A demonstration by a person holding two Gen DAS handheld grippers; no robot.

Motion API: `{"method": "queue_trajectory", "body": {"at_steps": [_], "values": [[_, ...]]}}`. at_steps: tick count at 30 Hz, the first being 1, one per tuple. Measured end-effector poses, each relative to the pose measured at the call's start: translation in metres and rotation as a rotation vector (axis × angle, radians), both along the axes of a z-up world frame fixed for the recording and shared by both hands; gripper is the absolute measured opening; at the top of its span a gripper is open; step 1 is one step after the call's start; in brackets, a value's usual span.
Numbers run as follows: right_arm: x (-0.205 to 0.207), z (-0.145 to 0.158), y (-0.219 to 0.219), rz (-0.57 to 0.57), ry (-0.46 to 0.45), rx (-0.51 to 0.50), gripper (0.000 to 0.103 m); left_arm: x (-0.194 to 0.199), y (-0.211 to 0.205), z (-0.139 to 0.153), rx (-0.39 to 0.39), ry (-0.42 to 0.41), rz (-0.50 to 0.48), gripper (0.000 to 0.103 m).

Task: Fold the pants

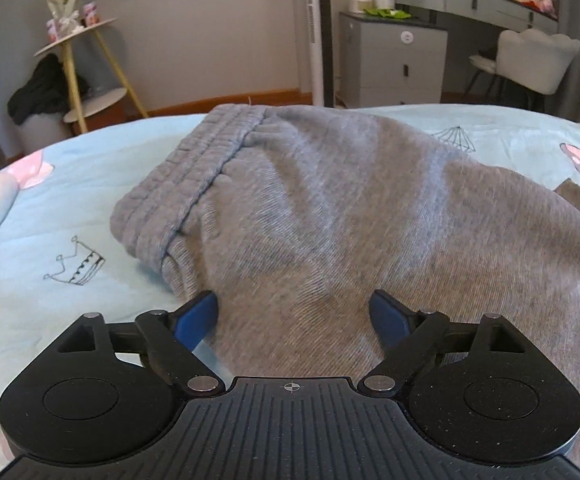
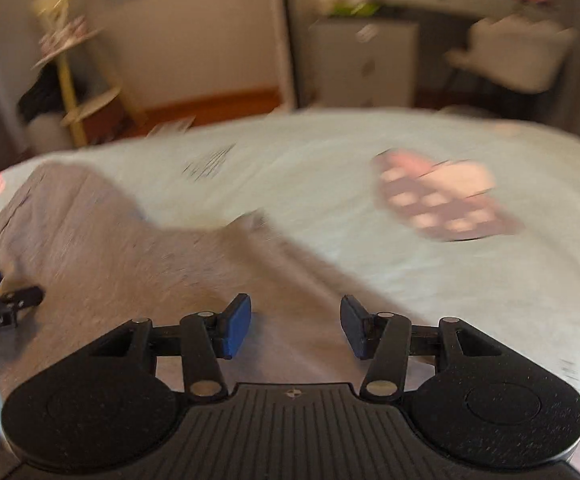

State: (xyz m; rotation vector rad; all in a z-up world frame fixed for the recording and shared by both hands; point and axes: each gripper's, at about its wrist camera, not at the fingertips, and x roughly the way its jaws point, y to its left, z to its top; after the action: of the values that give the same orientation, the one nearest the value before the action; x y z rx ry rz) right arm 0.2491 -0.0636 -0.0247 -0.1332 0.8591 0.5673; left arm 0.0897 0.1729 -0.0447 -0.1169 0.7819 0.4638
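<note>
Grey knit pants (image 1: pixel 330 216) lie on the pale blue bed sheet (image 1: pixel 49 208), waistband (image 1: pixel 185 184) at the far left; the left gripper (image 1: pixel 293 320) stands spread wide over the near cloth, holding nothing; the right gripper (image 2: pixel 294 326), blurred, is likewise spread above the fabric's near right part.

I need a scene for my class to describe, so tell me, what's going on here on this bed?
A person is folding grey knitted sweatpants on a bed with a pale blue printed sheet, using a handheld claw in each hand. The left claw is open, its blue pads either side of a ridge of fabric near the ribbed waistband. The right claw is also open, above the fabric further along; that view is blurred, so contact is unclear. Neither claw holds the pants.
</note>
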Motion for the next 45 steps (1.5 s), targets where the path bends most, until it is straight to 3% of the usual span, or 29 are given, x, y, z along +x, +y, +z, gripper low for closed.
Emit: {"method": "queue_trajectory", "body": {"at_steps": [1,3,5,9,12,14,17,18,20,22,29,33,36,38,41,45], "values": [[0.002,-0.006,0.003,0.021,0.011,-0.009,0.049,-0.001,0.001,-0.001,-0.006,-0.003,-0.003,0.093],[0.001,-0.011,0.013,0.052,-0.015,-0.023,0.034,-0.001,0.003,-0.001,-0.018,-0.008,-0.006,0.094],[0.002,-0.013,0.015,0.057,-0.038,-0.007,0.003,0.0,0.005,-0.003,-0.027,-0.01,-0.009,0.094],[0.005,-0.012,0.02,0.027,-0.106,-0.017,0.0,-0.002,0.007,-0.002,-0.026,-0.009,-0.012,0.094],[0.018,-0.005,0.022,-0.123,-0.231,-0.084,0.0,-0.002,0.01,-0.002,-0.026,-0.009,-0.01,0.094],[0.021,0.002,0.015,-0.167,-0.203,-0.03,0.0,-0.001,0.01,-0.001,-0.025,-0.007,-0.01,0.094],[0.001,0.007,0.009,-0.074,-0.117,0.048,0.004,0.0,0.008,0.0,-0.02,-0.002,-0.008,0.094],[-0.008,0.006,0.01,-0.048,-0.115,0.028,0.007,0.0,0.008,0.0,-0.018,0.0,-0.007,0.095],[-0.02,0.0,0.007,-0.027,-0.103,-0.006,0.025,0.0,0.007,0.0,-0.016,0.0,-0.006,0.095],[-0.024,-0.009,0.006,-0.033,-0.081,-0.03,0.034,0.0,0.007,0.0,-0.018,0.0,-0.003,0.095],[-0.011,-0.018,0.008,-0.059,-0.1,-0.081,0.035,-0.002,0.008,0.002,-0.028,0.004,-0.005,0.095],[-0.005,-0.022,0.015,-0.042,-0.123,-0.129,0.042,-0.001,0.008,0.0,-0.027,0.004,-0.008,0.095],[-0.006,-0.028,0.019,-0.031,-0.151,-0.15,0.036,-0.002,0.009,0.0,-0.031,0.001,-0.008,0.095],[-0.007,-0.03,0.023,-0.008,-0.168,-0.164,0.019,-0.002,0.009,-0.001,-0.031,0.001,-0.008,0.095],[-0.012,-0.032,0.039,0.0,-0.25,-0.239,0.004,-0.003,0.009,-0.001,-0.031,0.0,-0.009,0.095],[-0.004,-0.031,0.044,-0.083,-0.301,-0.279,0.002,-0.006,0.009,0.003,-0.029,-0.005,-0.009,0.095]]}}
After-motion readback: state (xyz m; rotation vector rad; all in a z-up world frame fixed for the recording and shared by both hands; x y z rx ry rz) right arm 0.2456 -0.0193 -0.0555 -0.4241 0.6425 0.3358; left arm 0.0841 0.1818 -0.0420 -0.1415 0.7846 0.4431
